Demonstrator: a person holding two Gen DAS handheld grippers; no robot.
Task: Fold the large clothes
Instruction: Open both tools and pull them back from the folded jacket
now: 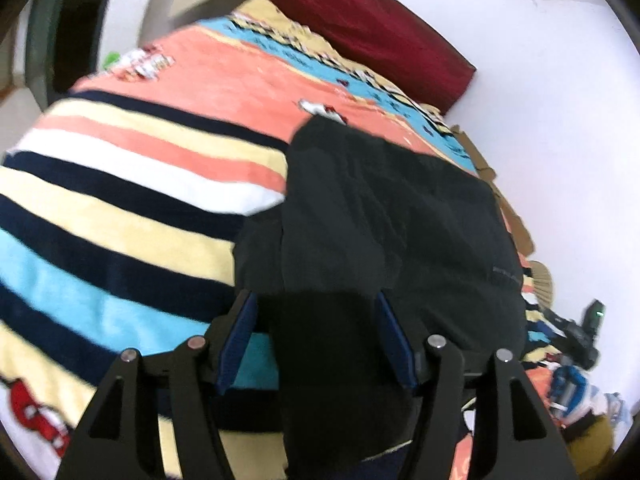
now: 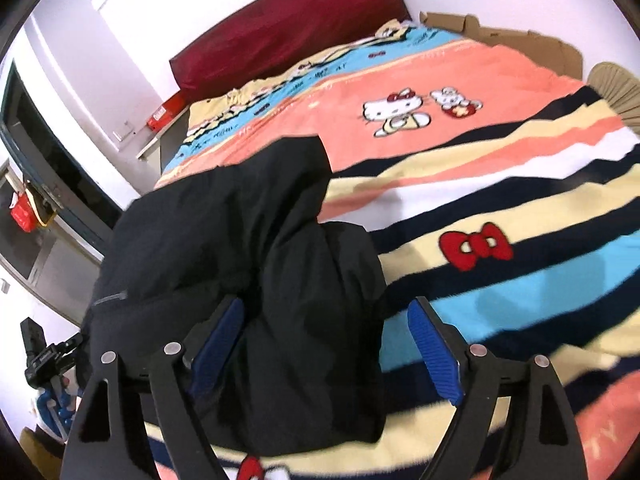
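Note:
A large black garment (image 1: 392, 216) lies bunched on a striped Hello Kitty blanket (image 1: 132, 184) on a bed. My left gripper (image 1: 316, 304) is open, its blue pads (image 1: 236, 340) either side of a fold of the garment that runs under it. In the right wrist view the same garment (image 2: 224, 232) lies in a heap at the blanket's (image 2: 500, 184) near left. My right gripper (image 2: 326, 312) is open over the garment's near end, with fabric between and below the blue pads (image 2: 434, 344). Neither gripper visibly pinches the cloth.
A dark red headboard cushion (image 1: 368, 24) stands at the far end against a white wall. Cardboard pieces (image 2: 520, 40) lie along the bed's far side. A black camera on a stand (image 2: 40, 352) and shoes (image 1: 576, 392) sit beside the bed. A red box (image 2: 164, 114) rests on a side shelf.

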